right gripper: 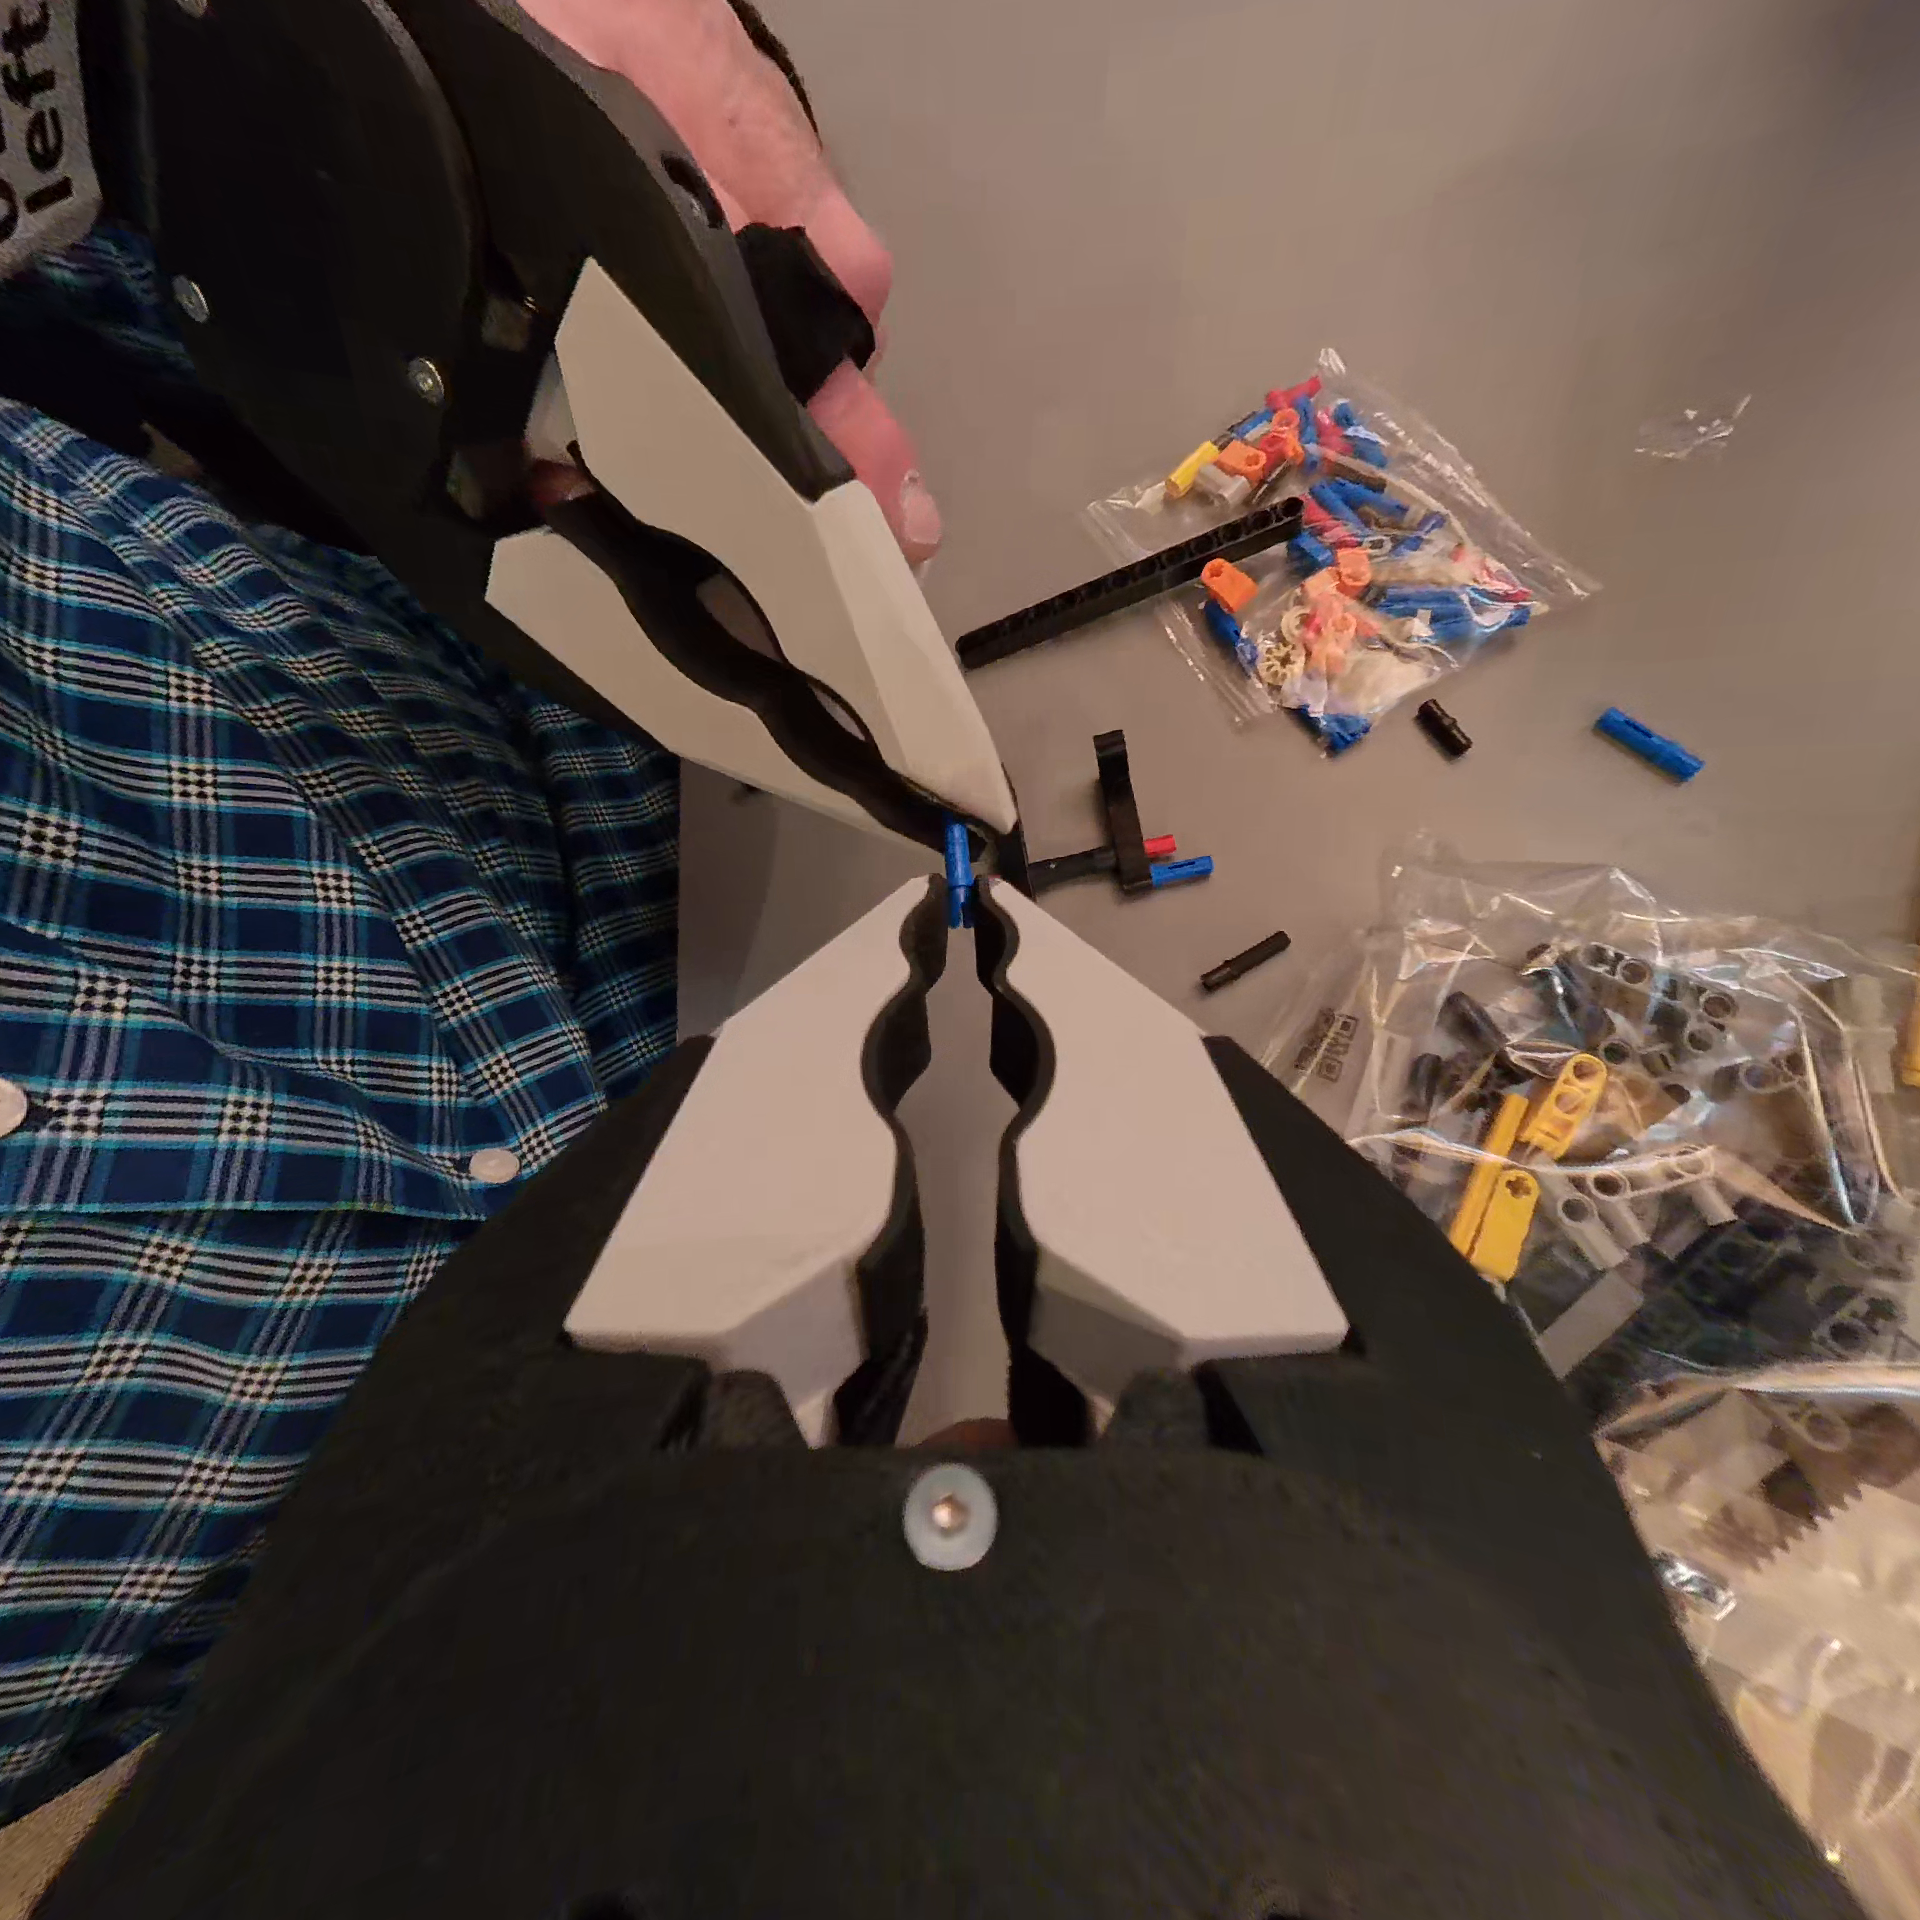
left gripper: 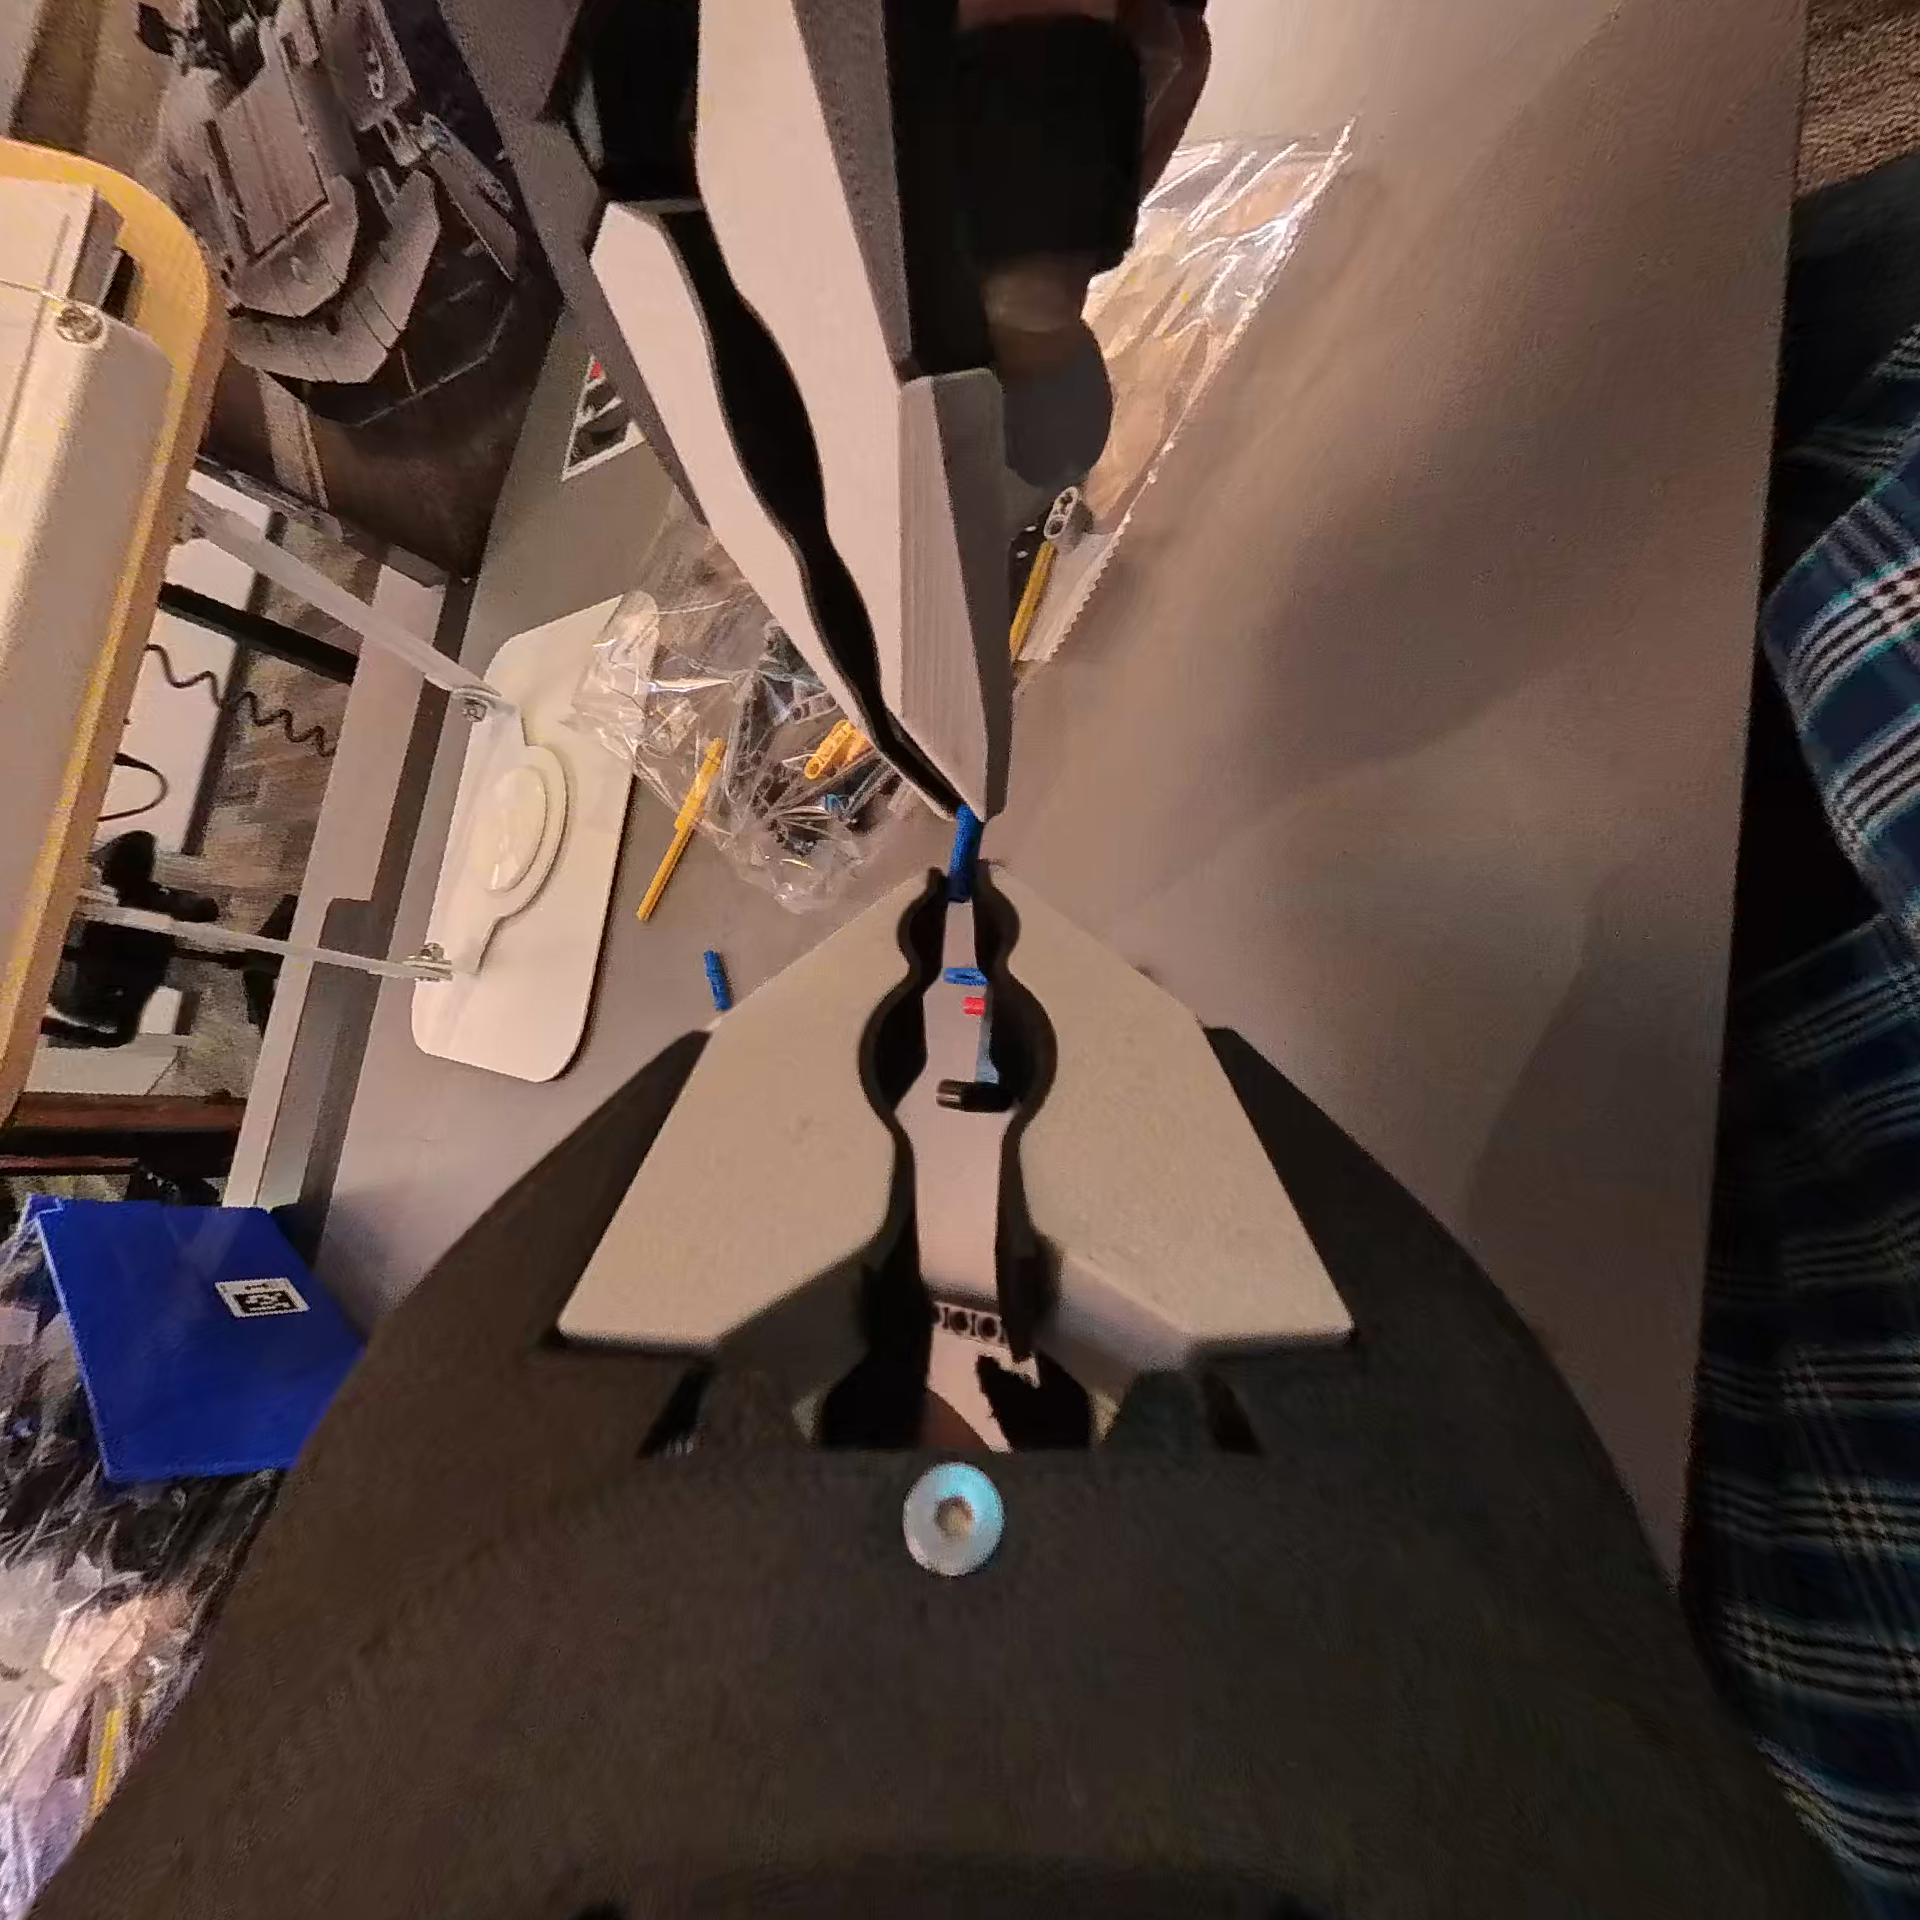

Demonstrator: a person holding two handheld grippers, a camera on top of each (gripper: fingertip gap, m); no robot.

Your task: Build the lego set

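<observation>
A small blue pin is pinched end to end between both grippers, just above the grey table. My left gripper is shut on its near end in the left wrist view, and the right gripper comes in from above. In the right wrist view my right gripper is shut on the pin, and the left gripper holds its far end. A small black assembly with a red and a blue pin lies on the table just behind the tips.
A small bag of coloured pins, a long black beam and a large bag of grey, black and yellow parts lie to the right. Loose pins lie about. A person in a plaid shirt is close at the left. Both grippers' tips are close together, under 4 cm apart.
</observation>
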